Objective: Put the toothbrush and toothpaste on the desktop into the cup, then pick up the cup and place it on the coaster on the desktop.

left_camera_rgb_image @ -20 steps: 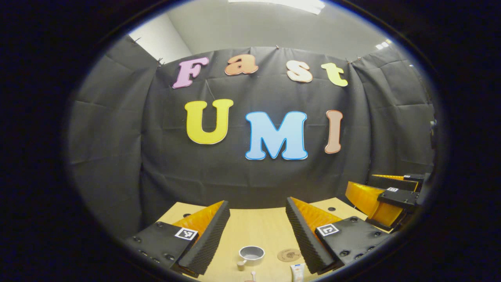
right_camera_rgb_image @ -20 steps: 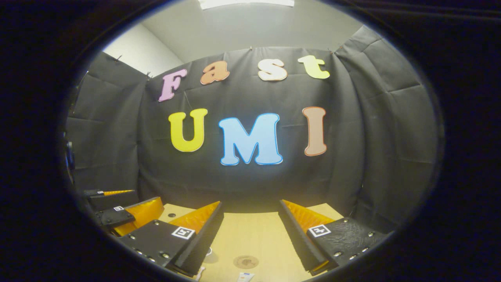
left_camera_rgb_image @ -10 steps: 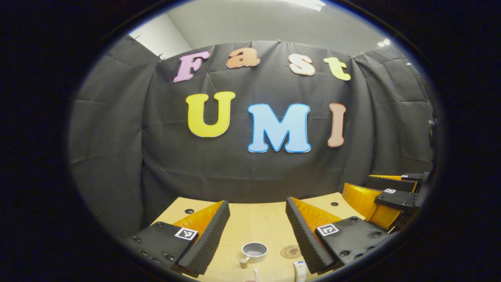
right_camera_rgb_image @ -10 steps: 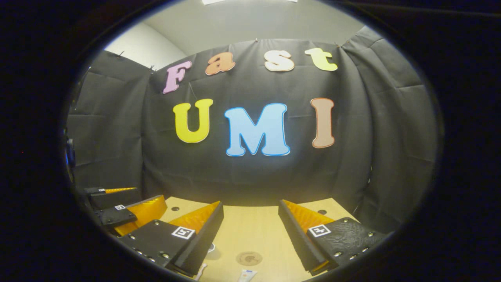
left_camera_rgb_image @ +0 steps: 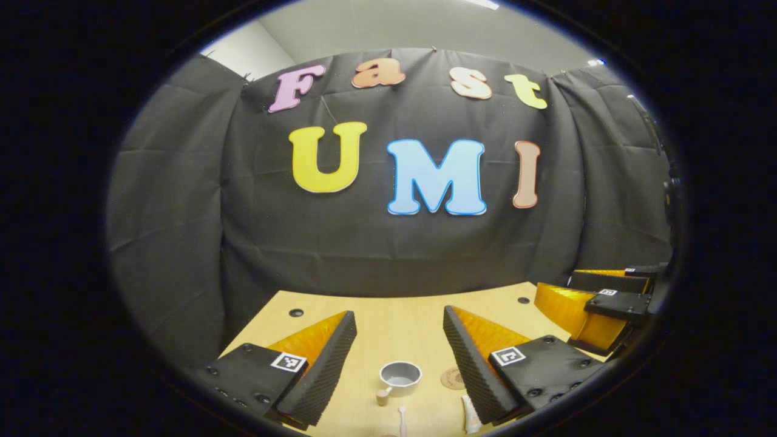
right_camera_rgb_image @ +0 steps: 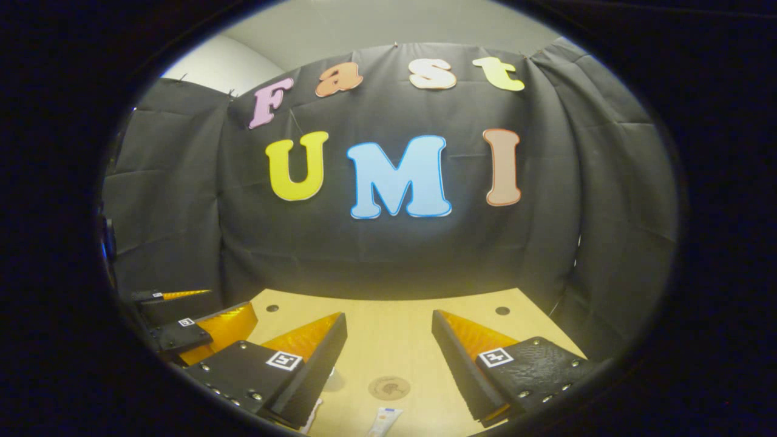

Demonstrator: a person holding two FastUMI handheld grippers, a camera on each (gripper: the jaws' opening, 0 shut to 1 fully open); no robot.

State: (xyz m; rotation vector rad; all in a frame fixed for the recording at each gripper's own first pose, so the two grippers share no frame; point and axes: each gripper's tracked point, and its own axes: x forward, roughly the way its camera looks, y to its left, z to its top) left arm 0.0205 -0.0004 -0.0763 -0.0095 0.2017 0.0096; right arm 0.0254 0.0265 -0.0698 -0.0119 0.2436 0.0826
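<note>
In the left gripper view, the left gripper [left_camera_rgb_image: 399,325] is hovering above the pale wooden desktop [left_camera_rgb_image: 394,315] with its two fingers spread wide apart and nothing between them. Between those fingers, farther off on the desktop, a small grey round cup with a short stubby handle [left_camera_rgb_image: 400,376] is standing upright, and its inside is showing bare (no toothbrush or tube in it). Just right of the cup, the round brown coaster [left_camera_rgb_image: 452,378] is lying flat, partly hidden by the left gripper's finger. Nearer the camera, the white toothbrush [left_camera_rgb_image: 401,415] is lying on the desktop apart from the cup, and the white toothpaste tube [left_camera_rgb_image: 468,405] is lying to its right, beside the finger.

In the right gripper view, the right gripper [right_camera_rgb_image: 388,325] is likewise hanging over the desktop with its fingers held wide, gripping nothing. The coaster [right_camera_rgb_image: 389,387] is sitting between them, with the toothpaste tube [right_camera_rgb_image: 384,420] lying just nearer the camera.
</note>
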